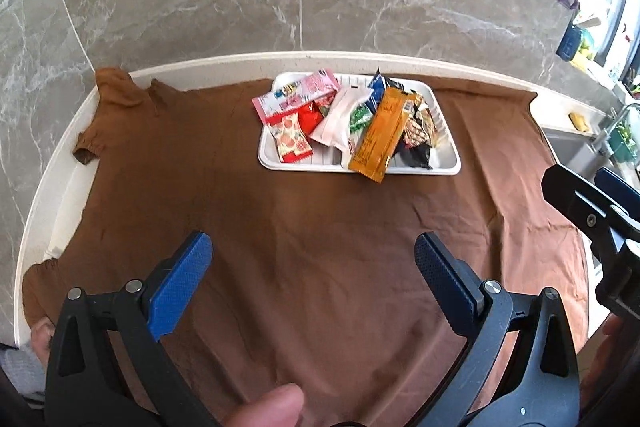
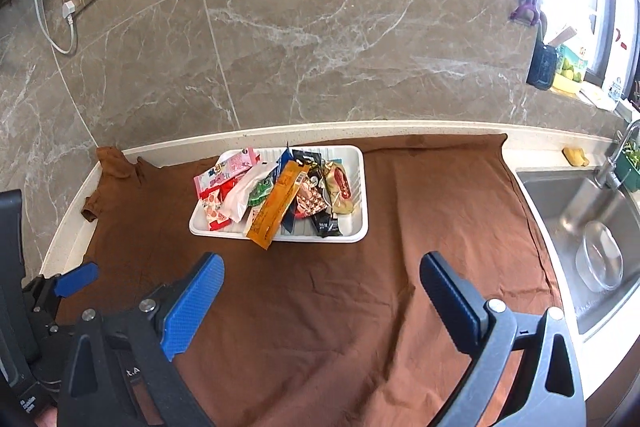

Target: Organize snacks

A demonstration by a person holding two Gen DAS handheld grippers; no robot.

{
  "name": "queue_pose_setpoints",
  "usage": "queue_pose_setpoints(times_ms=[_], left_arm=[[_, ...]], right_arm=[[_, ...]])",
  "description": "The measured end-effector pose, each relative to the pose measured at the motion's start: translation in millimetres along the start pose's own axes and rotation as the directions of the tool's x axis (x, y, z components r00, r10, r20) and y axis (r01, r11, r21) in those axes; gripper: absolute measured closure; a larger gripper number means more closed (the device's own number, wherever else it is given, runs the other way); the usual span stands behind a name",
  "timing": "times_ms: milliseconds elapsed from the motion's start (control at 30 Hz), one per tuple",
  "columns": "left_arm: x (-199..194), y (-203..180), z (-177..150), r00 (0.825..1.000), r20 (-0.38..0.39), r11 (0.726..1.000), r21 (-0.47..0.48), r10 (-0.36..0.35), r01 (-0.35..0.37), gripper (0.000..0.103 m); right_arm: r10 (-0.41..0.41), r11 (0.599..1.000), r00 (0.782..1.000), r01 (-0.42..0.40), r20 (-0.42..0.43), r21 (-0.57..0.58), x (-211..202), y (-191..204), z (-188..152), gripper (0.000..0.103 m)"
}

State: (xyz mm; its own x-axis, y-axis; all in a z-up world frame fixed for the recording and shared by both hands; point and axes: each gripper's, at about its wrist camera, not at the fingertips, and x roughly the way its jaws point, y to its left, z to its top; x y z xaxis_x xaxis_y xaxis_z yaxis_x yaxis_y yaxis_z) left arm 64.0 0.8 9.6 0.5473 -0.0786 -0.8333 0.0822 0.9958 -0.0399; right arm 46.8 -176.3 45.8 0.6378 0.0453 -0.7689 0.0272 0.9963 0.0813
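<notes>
Snacks (image 1: 352,123) lie heaped in the white tray (image 1: 448,163) near the back edge of the brown cloth (image 1: 280,227), none showing loose on it, so the packets already sit gathered, which fits a sorting finished or a pile awaiting one. The left gripper (image 1: 312,279) and right gripper (image 2: 320,299) both hang over bare cloth well short of the tray, jaws spread wide and holding nothing. The orange packet (image 1: 380,135) lies topmost, its long axis running front to back, near end overhanging the tray's front rim toward the grippers.
</notes>
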Motion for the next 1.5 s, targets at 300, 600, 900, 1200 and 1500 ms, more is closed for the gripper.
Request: queue_pose_setpoints(times_ms=[300,600,900,1200,1500], left_arm=[[7,3,5,1.0,-0.018,1.0,-0.015,-0.001,0.001,0.0],[12,1,7,1.0,-0.022,1.0,-0.005,0.02,-0.02,0.0],[19,8,7,0.999,-0.028,0.999,-0.034,0.04,-0.041,0.0],[26,10,7,0.998,-0.043,0.998,-0.039,0.047,-0.049,0.0],[29,12,7,0.998,-0.046,0.998,-0.042,0.053,-0.055,0.0]], right_arm=[[-0.009,1.0,1.0,0.008,-0.023,-0.014,4,3,-1,0.002],[-0.012,1.0,0.997,0.011,-0.071,-0.015,18,2,-6,0.002],[-0.008,1.0,0.996,0.007,-0.092,-0.009,22,-2,-5,0.002],[-0.002,1.0,0.995,0.0,-0.102,-0.019,26,-1,-6,0.002],[-0.004,1.0,0.994,0.002,-0.108,-0.024,27,1,-6,0.002]])
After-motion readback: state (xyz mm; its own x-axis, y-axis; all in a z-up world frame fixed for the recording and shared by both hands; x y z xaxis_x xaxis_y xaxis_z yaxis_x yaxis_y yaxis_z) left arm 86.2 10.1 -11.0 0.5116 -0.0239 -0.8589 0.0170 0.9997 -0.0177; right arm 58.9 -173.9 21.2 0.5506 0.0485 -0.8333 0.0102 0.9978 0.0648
